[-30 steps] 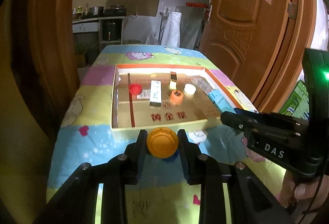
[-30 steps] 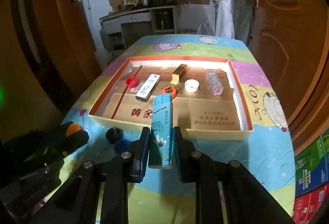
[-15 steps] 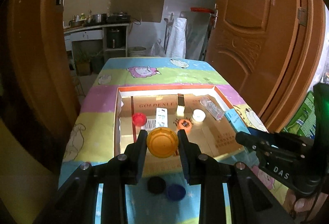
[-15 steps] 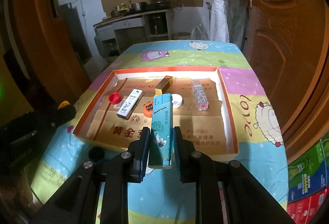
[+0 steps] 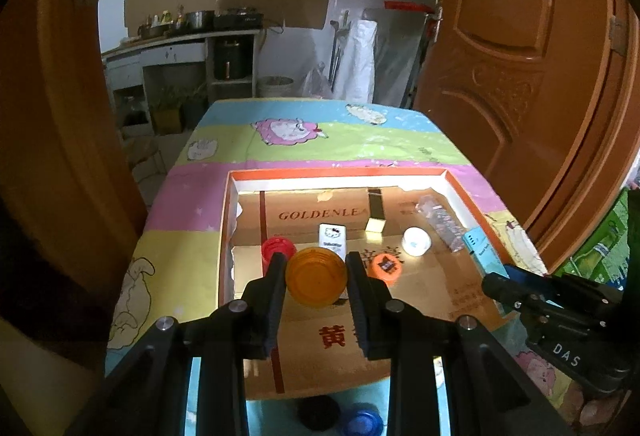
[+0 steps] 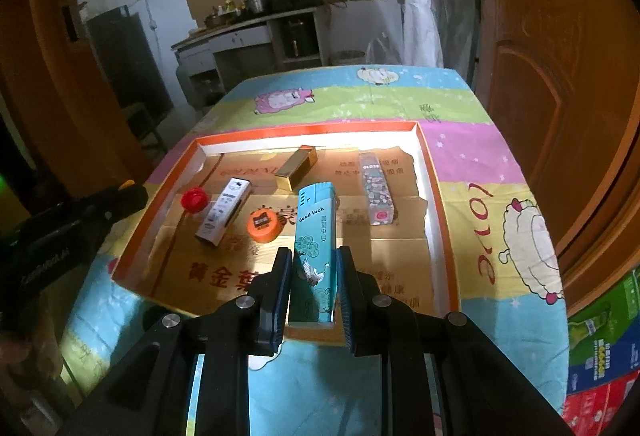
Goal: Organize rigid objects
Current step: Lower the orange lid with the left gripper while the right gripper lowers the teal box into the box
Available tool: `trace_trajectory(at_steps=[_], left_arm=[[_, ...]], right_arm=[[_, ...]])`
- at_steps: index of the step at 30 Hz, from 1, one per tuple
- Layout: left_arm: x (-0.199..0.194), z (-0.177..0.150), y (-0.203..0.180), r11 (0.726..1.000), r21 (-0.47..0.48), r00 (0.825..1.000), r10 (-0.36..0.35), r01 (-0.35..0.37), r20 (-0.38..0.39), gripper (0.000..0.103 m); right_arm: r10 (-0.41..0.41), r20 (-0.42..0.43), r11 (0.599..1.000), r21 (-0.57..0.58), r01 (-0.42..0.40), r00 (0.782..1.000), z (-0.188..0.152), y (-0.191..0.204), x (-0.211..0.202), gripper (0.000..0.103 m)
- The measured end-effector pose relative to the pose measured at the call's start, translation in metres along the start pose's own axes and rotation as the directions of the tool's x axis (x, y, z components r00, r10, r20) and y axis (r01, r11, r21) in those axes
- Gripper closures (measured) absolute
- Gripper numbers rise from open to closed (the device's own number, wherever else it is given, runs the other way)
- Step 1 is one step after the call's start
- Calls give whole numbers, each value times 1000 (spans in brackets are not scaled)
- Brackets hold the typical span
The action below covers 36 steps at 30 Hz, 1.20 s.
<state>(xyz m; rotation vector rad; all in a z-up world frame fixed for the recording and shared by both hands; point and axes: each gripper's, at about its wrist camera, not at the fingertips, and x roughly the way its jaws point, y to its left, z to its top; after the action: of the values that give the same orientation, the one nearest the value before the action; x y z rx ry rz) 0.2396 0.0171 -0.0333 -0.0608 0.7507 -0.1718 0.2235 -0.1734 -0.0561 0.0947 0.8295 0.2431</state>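
The left hand-held gripper (image 5: 316,278) is closed on an amber round cap (image 5: 317,281), which sits between its two fingers above the near part of the shallow cardboard tray (image 5: 460,185). The right hand-held gripper (image 6: 312,290) is closed on a teal lighter (image 6: 314,252), held upright over the near edge of the same tray; on the lighter the words "Good luck" can be read, with a drawing of a white crane below them. The tray has an orange rim and white walls, and it lies on a table (image 6: 472,104) covered by a colourful cloth with cartoon sheep. The brown cardboard floor of the tray carries the printed word "GOLDENLEA", cut off by a gold box (image 5: 376,213), and red Chinese characters near the front. Inside the tray lie a red cap (image 6: 195,199), a white lighter with a cartoon cat (image 6: 224,211), an orange cap with a dark label (image 6: 263,224), the gold box, a white cap (image 5: 416,241) and a transparent lighter with a patterned print (image 6: 376,188); its small label reads something like "GLOBE", but I cannot tell for sure. In the left wrist view a black cap (image 5: 320,412) and a blue cap (image 5: 362,421) lie on the table just in front of the tray, and the body of the right gripper shows the letters "DAS".
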Motion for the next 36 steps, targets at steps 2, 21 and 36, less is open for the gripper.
trace_trajectory(at_steps=[2, 21, 36], left_arm=[[6, -1, 3, 1000, -5, 1000, 7, -7, -12, 73], [57, -16, 25, 999, -34, 990, 37, -42, -134, 73], [69, -21, 25, 998, -19, 986, 49, -53, -159, 73]], right_arm=[[2, -11, 1000, 5, -2, 1000, 0, -2, 6, 80], [-1, -85, 999, 34, 4, 996, -5, -14, 47, 80], [-5, -107, 999, 49, 10, 994, -9, -17, 58, 80]])
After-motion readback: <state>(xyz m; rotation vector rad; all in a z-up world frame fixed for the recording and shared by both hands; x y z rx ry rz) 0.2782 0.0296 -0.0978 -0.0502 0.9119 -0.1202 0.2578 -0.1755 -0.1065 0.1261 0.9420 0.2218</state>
